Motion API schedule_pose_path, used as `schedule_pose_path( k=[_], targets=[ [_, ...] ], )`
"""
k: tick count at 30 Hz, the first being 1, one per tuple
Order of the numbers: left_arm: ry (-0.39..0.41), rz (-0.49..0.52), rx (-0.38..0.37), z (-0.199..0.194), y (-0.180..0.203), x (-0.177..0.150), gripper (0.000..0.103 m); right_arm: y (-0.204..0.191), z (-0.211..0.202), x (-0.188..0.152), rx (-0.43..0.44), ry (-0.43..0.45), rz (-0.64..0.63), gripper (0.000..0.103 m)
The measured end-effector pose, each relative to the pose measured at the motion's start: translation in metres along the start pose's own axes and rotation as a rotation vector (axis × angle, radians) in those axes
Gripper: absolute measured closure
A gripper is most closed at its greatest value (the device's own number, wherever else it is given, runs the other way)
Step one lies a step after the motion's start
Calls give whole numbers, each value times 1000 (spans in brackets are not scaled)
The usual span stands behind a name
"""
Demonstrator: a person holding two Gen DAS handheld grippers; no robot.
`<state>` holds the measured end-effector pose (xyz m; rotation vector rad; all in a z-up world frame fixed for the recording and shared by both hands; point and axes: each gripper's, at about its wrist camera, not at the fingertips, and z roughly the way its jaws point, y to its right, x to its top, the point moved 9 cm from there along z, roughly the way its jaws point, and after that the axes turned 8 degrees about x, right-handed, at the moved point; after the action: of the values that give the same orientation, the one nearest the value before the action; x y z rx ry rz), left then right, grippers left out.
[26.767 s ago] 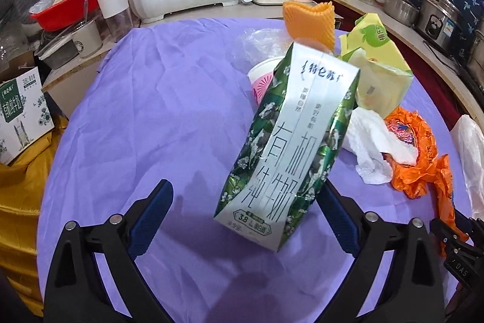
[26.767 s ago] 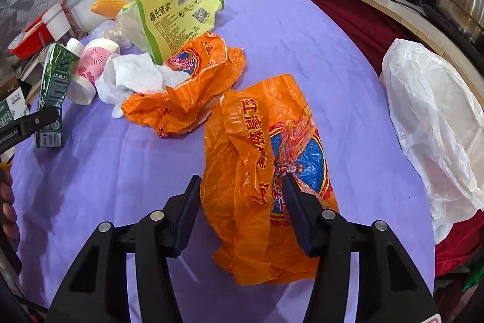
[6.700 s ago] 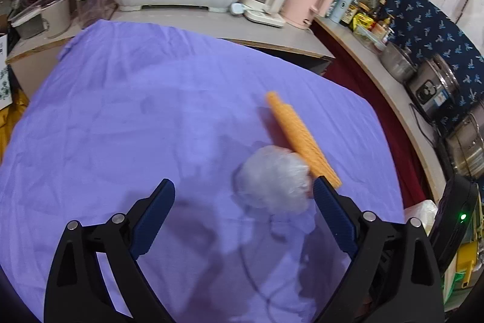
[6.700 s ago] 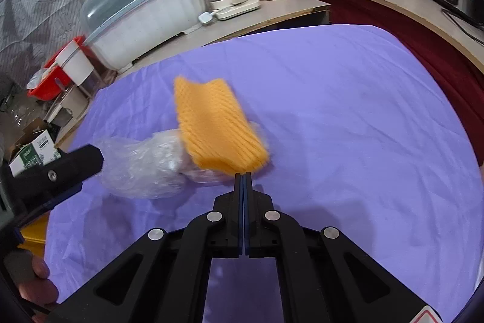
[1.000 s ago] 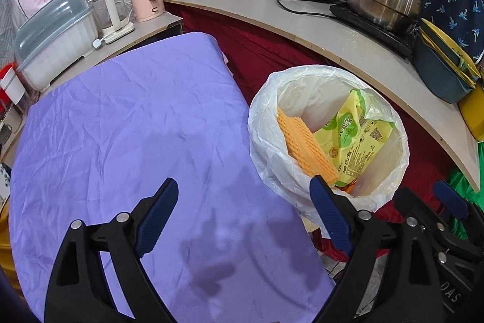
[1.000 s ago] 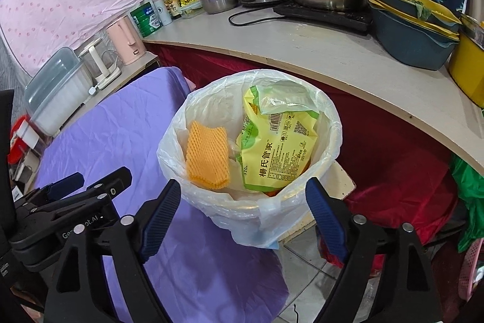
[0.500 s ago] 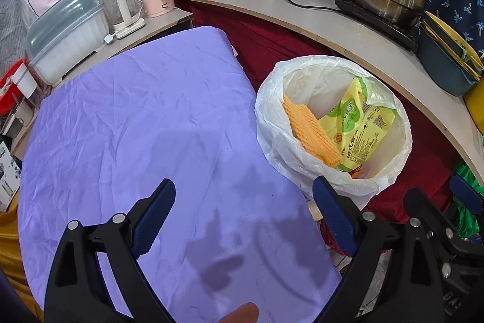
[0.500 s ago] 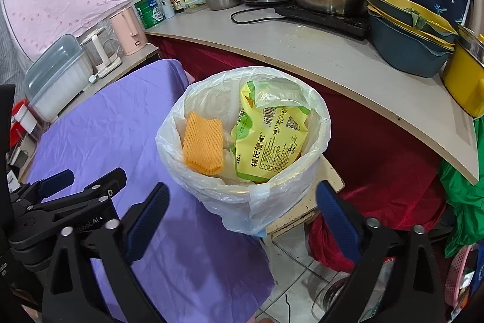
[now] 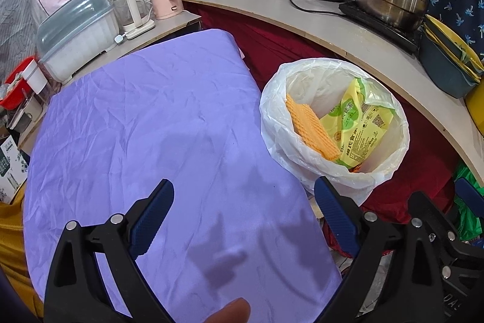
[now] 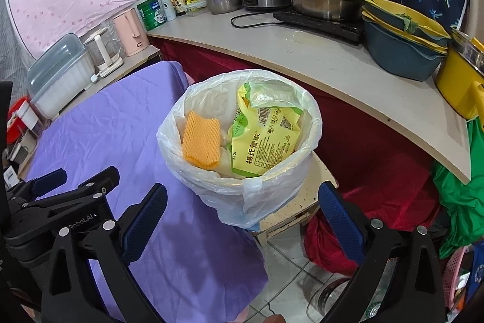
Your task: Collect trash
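Hand-held gripper (image 10: 242, 211) agape beside bin rim (image 10: 314, 123)

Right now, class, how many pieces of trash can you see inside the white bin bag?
2: an orange foam net on the left of the bin bag and a yellow-green packet on the right. More may be hidden underneath.

One bin (image 10: 281, 196); one foam net (image 10: 201, 141); one yellow-green packet (image 10: 263, 141).

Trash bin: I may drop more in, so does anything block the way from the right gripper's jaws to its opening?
Nothing visible does. The right gripper hangs open just short of the trash bin, whose mouth is uncovered.
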<state>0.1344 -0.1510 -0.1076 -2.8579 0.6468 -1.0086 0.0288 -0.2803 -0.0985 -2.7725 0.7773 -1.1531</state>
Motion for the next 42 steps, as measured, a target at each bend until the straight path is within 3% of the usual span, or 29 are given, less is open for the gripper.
schedule_pose_path(
  k=[10, 42],
  targets=[
    [10, 9, 11, -12, -1, -5, 13, 4, -15, -1, -49, 29, -60, 7],
    [22, -11, 30, -36, -11, -28, 13, 1, -43, -15, -31, 63, -75, 7]
  ],
)
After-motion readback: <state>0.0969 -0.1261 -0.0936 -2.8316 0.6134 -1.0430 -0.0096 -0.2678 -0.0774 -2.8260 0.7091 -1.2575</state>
